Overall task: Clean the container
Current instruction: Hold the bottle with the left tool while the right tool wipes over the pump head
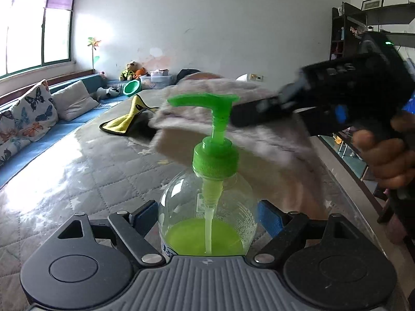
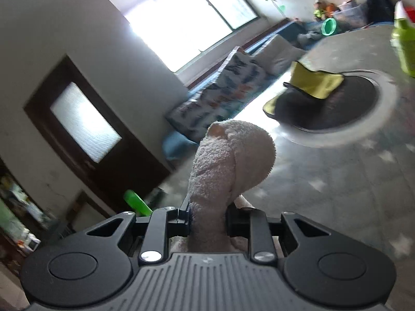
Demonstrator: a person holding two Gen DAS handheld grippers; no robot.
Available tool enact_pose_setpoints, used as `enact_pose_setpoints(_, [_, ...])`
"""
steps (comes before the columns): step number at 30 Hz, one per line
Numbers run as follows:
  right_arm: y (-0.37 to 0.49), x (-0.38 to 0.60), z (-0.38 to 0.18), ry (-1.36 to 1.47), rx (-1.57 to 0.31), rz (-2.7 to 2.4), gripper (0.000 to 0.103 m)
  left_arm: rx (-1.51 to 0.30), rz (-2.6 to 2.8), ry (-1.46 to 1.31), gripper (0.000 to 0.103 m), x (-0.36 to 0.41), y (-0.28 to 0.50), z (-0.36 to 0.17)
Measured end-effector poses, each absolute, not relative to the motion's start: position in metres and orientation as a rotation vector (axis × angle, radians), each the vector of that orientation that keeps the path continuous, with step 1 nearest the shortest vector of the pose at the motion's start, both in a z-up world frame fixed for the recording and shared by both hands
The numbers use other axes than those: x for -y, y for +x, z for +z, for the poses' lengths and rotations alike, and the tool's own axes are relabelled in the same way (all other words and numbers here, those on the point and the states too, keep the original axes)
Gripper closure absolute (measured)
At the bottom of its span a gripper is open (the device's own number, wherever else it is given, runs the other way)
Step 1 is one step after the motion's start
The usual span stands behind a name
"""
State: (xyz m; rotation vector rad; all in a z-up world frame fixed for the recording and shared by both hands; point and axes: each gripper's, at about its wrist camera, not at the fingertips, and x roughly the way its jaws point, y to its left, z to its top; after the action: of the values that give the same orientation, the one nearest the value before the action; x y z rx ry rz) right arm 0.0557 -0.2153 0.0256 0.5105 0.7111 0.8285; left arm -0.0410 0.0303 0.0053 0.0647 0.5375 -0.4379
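Two grippers: each one grasps something.
Left gripper [image 1: 207, 223]: jaws hug the soap bottle [image 1: 207, 207].
Right gripper [image 2: 208, 223]: jaws pinch the fluffy cloth [image 2: 230, 160].

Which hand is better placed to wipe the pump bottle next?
Right. Its tongs are clamped on the pale cloth, which hangs just behind the green pump head. The left tongs flank the bottle, so that hand likely steadies it.

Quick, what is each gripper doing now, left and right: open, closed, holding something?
Left gripper: closed around the pump bottle, pads at its sides.
Right gripper: shut on the pale cloth.
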Motion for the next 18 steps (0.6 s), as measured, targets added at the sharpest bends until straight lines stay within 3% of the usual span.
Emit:
enact_pose_setpoints(10, [0.093, 0.196, -0.023, 0.605, -0.844, 0.802, 0.080, -0.530, -0.467, 0.054, 0.016, -0.034, -0.035, 0.001])
enact_pose_setpoints(18, [0.079, 0.199, -0.041, 0.501, -0.883, 0.725, 0.080, -0.538, -0.445, 0.063, 0.016, -0.029, -0.031, 0.001])
